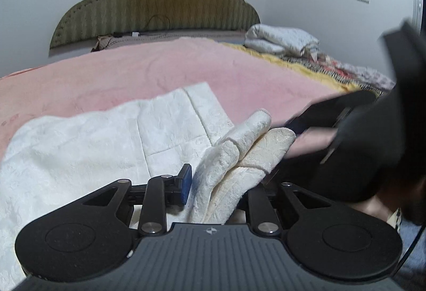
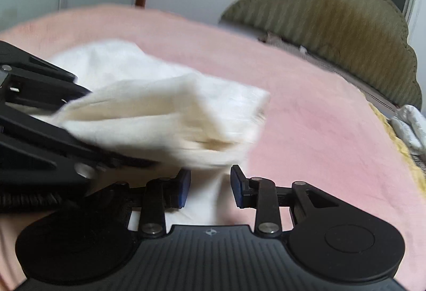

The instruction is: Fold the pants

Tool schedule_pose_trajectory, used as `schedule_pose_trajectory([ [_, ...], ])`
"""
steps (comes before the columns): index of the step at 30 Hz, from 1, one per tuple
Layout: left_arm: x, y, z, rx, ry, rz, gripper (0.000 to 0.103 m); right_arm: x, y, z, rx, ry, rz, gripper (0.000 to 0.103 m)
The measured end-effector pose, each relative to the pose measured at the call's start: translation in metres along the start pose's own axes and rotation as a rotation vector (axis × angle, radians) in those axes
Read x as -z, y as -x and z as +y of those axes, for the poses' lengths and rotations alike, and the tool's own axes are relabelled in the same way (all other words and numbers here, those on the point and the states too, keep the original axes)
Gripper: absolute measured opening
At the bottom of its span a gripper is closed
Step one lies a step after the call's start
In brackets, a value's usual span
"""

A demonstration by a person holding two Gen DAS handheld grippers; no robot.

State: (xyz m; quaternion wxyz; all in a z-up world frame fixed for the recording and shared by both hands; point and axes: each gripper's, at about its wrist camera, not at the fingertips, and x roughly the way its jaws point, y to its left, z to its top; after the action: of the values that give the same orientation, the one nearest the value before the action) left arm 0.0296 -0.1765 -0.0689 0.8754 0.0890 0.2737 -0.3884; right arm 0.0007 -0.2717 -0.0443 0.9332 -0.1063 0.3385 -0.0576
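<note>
White fleecy pants (image 1: pixel 111 136) lie partly folded on a pink blanket (image 1: pixel 165 69). My left gripper (image 1: pixel 218 184) is shut on a bunched fold of the pants (image 1: pixel 234 157), which sticks up between its fingers. Only its left blue pad (image 1: pixel 186 184) shows. In the right wrist view my right gripper (image 2: pixel 210 188) is open, with white cloth lying just below and between its fingers (image 2: pixel 183 189). The lifted pants fold (image 2: pixel 165 117) hangs blurred just beyond it, held by the left gripper's black body (image 2: pixel 34 125). The right gripper also shows, blurred, in the left wrist view (image 1: pixel 372 136).
The bed has an olive padded headboard (image 1: pixel 159 0) at the far end. Folded white bedding (image 1: pixel 282 40) and patterned yellow covers (image 1: pixel 332 69) lie at the bed's far right. White walls surround the bed.
</note>
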Motion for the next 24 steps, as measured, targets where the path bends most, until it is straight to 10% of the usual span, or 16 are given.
schedule_pose_trajectory([
  [5, 0.004, 0.005, -0.008, 0.071, -0.043, -0.017, 0.065, 0.0, 0.038, -0.04, 0.206, -0.186, -0.085, 0.033],
  [9, 0.022, 0.023, -0.026, 0.144, -0.193, -0.054, 0.075, 0.001, 0.063, -0.034, -0.021, -0.285, -0.247, 0.033],
  [13, 0.031, 0.046, -0.017, 0.119, -0.258, -0.08, 0.075, -0.004, 0.047, -0.014, -0.13, -0.245, -0.204, 0.033],
  [17, 0.032, 0.068, 0.029, 0.029, -0.122, -0.119, 0.078, -0.002, 0.024, -0.002, -0.107, -0.214, -0.092, 0.033],
  [21, 0.027, 0.073, 0.087, -0.18, 0.116, -0.139, 0.081, 0.007, 0.01, 0.001, 0.1, -0.149, -0.019, 0.033],
  [24, 0.031, 0.063, 0.112, -0.197, 0.221, -0.089, 0.081, 0.007, 0.03, -0.005, -0.023, -0.244, -0.128, 0.033],
])
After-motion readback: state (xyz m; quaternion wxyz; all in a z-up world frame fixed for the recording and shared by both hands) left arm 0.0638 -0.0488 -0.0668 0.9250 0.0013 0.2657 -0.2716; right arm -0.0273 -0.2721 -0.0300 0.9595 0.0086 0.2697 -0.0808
